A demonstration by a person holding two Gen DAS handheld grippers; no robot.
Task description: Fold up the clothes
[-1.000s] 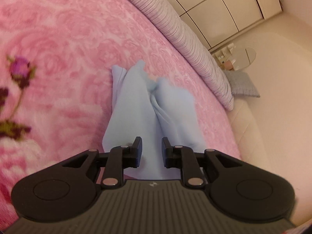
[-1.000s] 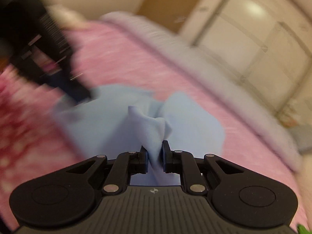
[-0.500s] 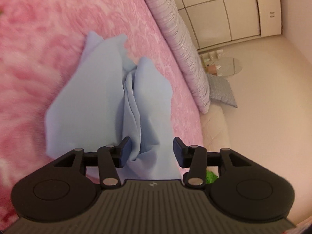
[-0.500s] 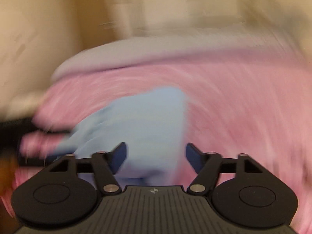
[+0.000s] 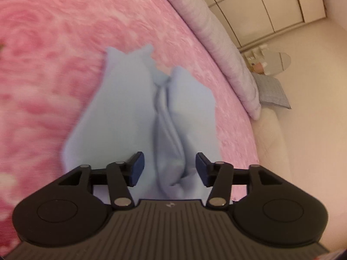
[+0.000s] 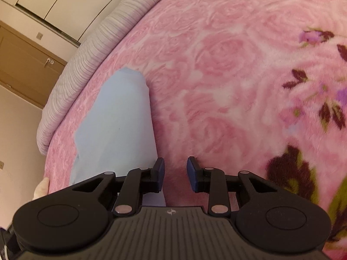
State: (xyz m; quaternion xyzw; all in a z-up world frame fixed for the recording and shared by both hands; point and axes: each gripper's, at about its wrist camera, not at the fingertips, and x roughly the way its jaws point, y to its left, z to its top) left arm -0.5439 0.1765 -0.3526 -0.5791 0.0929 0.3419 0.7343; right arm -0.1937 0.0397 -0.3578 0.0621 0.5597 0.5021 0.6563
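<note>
A light blue garment [image 5: 130, 112] lies on the pink rose-patterned blanket [image 5: 54, 43], with a bunched ridge of folds down its middle. My left gripper [image 5: 169, 169] is open just above its near end, with the ridge between the fingers. In the right wrist view the same garment [image 6: 117, 117] lies flat at the left. My right gripper [image 6: 175, 172] is open and empty over the blanket [image 6: 227, 75], its left finger [image 6: 159, 171] at the garment's right edge.
A striped grey bolster [image 5: 216, 43] runs along the bed's far edge, also in the right wrist view [image 6: 86, 54]. White wardrobes [image 5: 271, 4], a grey cushion [image 5: 271, 91] and a wooden door [image 6: 26, 60] stand beyond. The bed edge drops off at the left [image 6: 46, 173].
My right gripper let go of the blue fabric, opened and swung to the garment's right edge. My left gripper opened wider over the bunched middle fold.
</note>
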